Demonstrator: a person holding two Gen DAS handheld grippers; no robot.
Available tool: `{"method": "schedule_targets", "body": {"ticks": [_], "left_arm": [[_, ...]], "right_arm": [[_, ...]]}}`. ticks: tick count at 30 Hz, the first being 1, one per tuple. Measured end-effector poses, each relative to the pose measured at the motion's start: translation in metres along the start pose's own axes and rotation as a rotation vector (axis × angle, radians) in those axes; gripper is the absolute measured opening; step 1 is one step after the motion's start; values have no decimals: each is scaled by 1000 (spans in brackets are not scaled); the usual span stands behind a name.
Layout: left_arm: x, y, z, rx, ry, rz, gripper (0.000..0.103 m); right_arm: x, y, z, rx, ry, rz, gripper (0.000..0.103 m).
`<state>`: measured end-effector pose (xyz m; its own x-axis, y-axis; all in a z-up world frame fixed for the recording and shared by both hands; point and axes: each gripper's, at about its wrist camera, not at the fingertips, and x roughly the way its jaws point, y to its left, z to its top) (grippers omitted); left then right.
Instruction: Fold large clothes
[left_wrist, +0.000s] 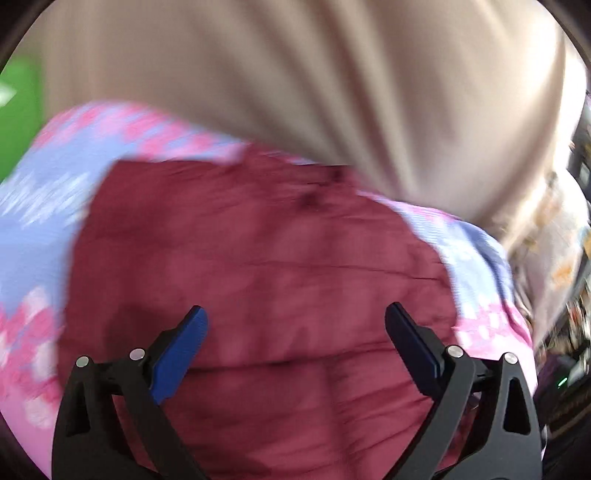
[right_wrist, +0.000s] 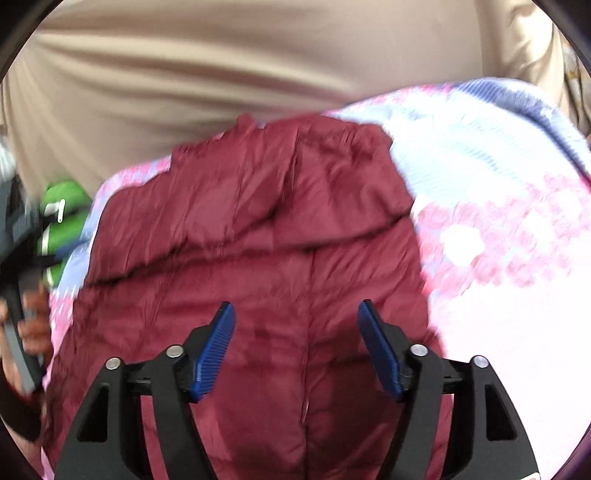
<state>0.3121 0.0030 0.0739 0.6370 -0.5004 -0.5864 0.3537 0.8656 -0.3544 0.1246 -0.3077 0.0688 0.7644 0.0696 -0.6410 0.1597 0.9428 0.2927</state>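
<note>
A dark red quilted puffer jacket (left_wrist: 258, 266) lies on a pink and blue flowered sheet (left_wrist: 33, 236). In the right wrist view the jacket (right_wrist: 240, 229) shows its hood folded at the far end and a centre seam running toward me. My left gripper (left_wrist: 295, 321) is open and empty, hovering over the jacket's middle. My right gripper (right_wrist: 295, 317) is open and empty, over the jacket's centre seam. Both views are motion-blurred.
A person in a beige top (left_wrist: 295, 74) stands at the far edge of the sheet, also in the right wrist view (right_wrist: 184, 74). A green object (right_wrist: 62, 221) and a hand on the other gripper's handle (right_wrist: 33, 325) are at left. Cluttered items (left_wrist: 569, 295) lie at right.
</note>
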Motion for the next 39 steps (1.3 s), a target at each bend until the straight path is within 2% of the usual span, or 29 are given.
{"method": "schedule_targets", "body": {"ticks": [4, 7, 11, 12, 13, 14, 15, 16, 18, 19, 20, 21, 22, 23, 24, 25, 26, 28, 30, 32, 33, 35, 36, 39], "left_arm": [[7, 79, -15, -212, 82, 55, 93], [2, 122, -27, -379, 96, -28, 91], [0, 127, -20, -372, 74, -22, 91], [1, 126, -17, -375, 72, -8, 91], [2, 129, -15, -392, 71, 0, 91], [5, 128, -10, -412, 72, 3, 91], [5, 131, -9, -439, 70, -3, 90], [4, 134, -9, -463, 62, -11, 90], [0, 138, -8, -465, 45, 13, 88], [0, 138, -6, -447, 35, 56, 85], [1, 138, -4, -431, 30, 98, 76], [5, 139, 0, -410, 27, 134, 61], [8, 138, 3, -397, 27, 164, 55], [18, 141, 7, -389, 38, 217, 42], [24, 145, 7, -396, 57, 225, 34], [33, 145, 6, -404, 83, 222, 34], [36, 145, 4, -403, 93, 230, 33], [33, 137, 3, -372, 76, 255, 33], [17, 129, 1, -376, 44, 207, 36], [0, 125, -2, -396, 40, 131, 38], [-7, 123, -4, -406, 52, 98, 45], [-15, 120, -10, -420, 82, 54, 52], [-15, 119, -13, -426, 97, 40, 55], [-2, 118, -15, -446, 146, 20, 57]], "right_arm": [[8, 9, 48, -14, 15, 20, 74], [33, 17, 71, 5, 44, 7, 74], [75, 6, 84, 113, 104, -38, 72], [84, 5, 83, 131, 118, -37, 61], [92, 6, 84, 146, 134, -29, 43], [98, 9, 86, 150, 145, -12, 32], [101, 13, 87, 148, 151, 7, 10], [101, 22, 93, 128, 150, 27, 5], [85, 43, 108, 48, 65, 25, 4], [73, 53, 115, 4, 13, 31, 4], [51, 68, 126, -55, -83, 55, 4], [32, 76, 132, -85, -161, 92, 4], [6, 83, 139, -118, -274, 131, 3], [-4, 84, 144, -128, -325, 124, 3], [-10, 81, 148, -126, -351, 106, 4], [-6, 74, 150, -114, -338, 94, 4], [15, 60, 149, -90, -259, 73, 4], [63, 35, 136, -60, -101, -53, 4], [88, 15, 120, -27, -19, -98, 4], [92, -3, 105, 12, 0, -77, 4], [93, -6, 102, 26, -1, -62, 4], [95, -6, 101, 29, 2, -57, 4], [96, -4, 102, 27, 2, -59, 4], [101, 5, 107, 16, 2, -49, 4]]}}
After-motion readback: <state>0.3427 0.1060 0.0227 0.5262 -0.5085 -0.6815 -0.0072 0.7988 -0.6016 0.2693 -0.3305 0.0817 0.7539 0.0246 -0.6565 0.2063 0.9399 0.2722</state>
